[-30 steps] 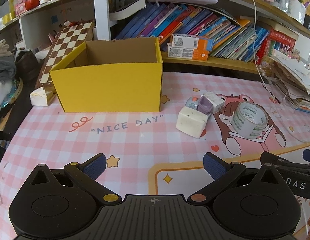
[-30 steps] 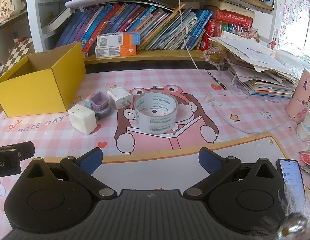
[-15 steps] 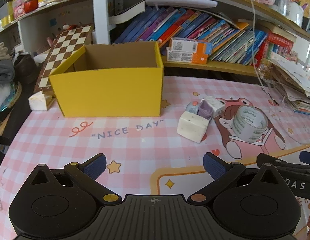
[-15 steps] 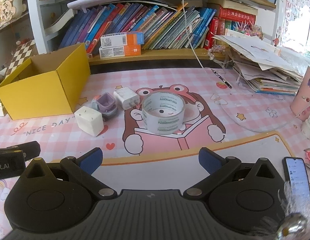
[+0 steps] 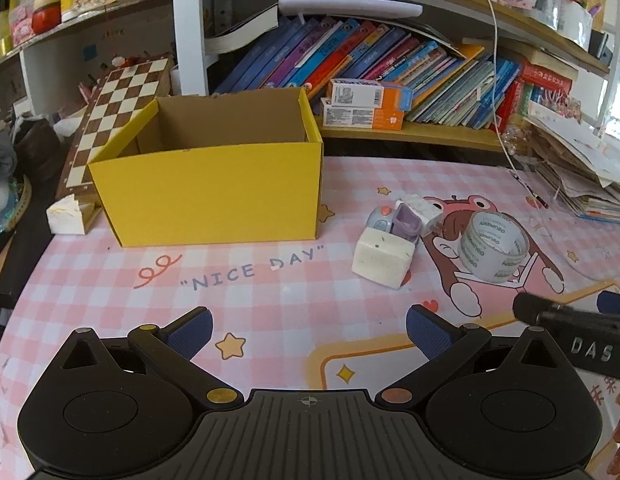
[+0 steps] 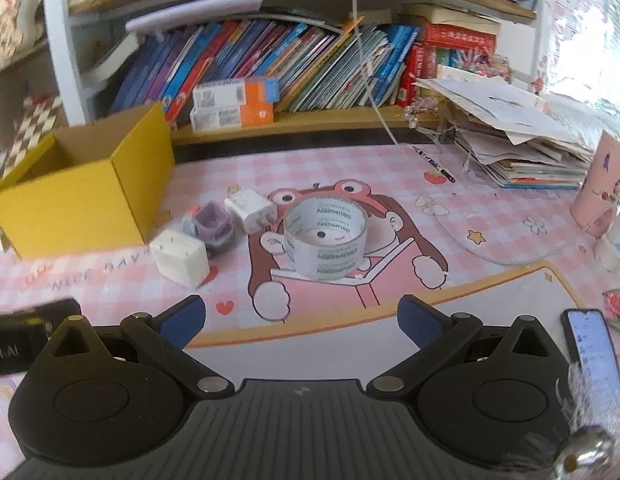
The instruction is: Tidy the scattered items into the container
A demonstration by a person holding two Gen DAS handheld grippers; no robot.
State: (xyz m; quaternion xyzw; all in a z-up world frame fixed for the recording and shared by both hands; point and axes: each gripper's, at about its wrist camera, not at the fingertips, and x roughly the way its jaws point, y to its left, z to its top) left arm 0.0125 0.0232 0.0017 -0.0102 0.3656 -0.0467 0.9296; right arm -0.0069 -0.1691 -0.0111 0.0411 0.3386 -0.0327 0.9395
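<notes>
Both of your tools hover above the pink bench (image 5: 270, 288), the left gripper (image 5: 309, 330) and right gripper (image 6: 301, 318) each with fingers spread wide and empty. The clear tape roll (image 6: 325, 236) stands on its edge near the bench's middle, so a glancing touch could likely send it rolling. Beside it, the white cube (image 6: 181, 255), purple toy (image 6: 212, 226) and white charger (image 6: 250, 209) sit tightly clustered; grabbing one may knock its neighbours. The yellow box (image 5: 214, 168), open-topped, waits to their left, seemingly empty.
</notes>
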